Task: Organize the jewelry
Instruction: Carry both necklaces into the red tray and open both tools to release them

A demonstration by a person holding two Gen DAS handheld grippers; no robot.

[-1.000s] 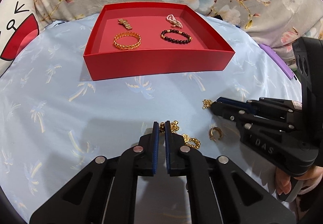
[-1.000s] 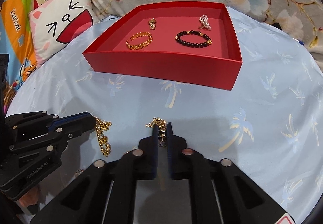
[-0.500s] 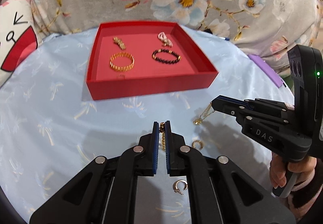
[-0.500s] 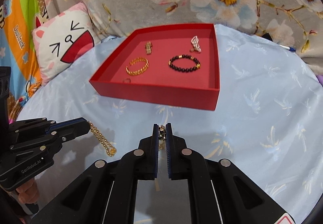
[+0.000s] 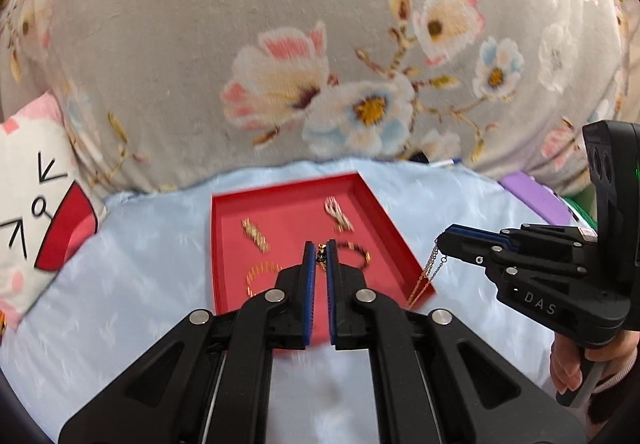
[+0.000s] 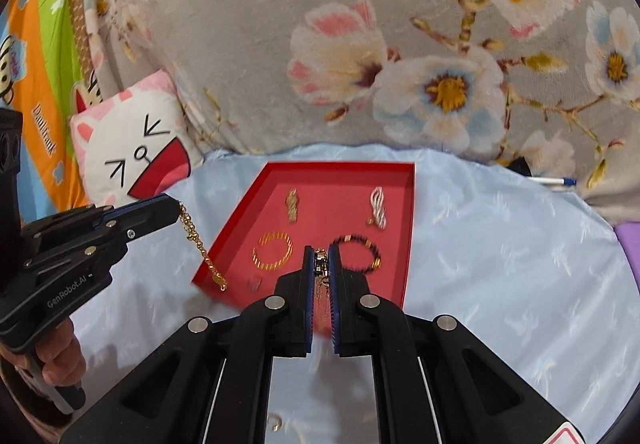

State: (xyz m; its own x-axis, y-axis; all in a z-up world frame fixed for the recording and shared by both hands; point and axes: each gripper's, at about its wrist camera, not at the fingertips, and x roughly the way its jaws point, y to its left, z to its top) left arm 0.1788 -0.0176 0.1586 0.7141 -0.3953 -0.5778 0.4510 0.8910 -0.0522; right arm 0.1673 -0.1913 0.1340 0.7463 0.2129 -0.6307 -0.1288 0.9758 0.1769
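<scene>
Four pieces lie in the red tray (image 6: 408,228); left gripper (image 6: 178,206) and right gripper (image 6: 321,264) each clamp a chain above it.

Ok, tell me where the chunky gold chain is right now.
In the right wrist view the chunky gold chain hangs at left from the left gripper, dangling over the near-left corner of the red tray.

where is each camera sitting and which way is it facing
Left wrist: on the left gripper, facing along its fingers to the red tray; right gripper and its hand show at right.
Right wrist: on the right gripper, facing the same tray; left gripper and its hand show at left.
Shared: tray, floral blanket, cat pillow, each gripper pinching a gold chain.
</scene>
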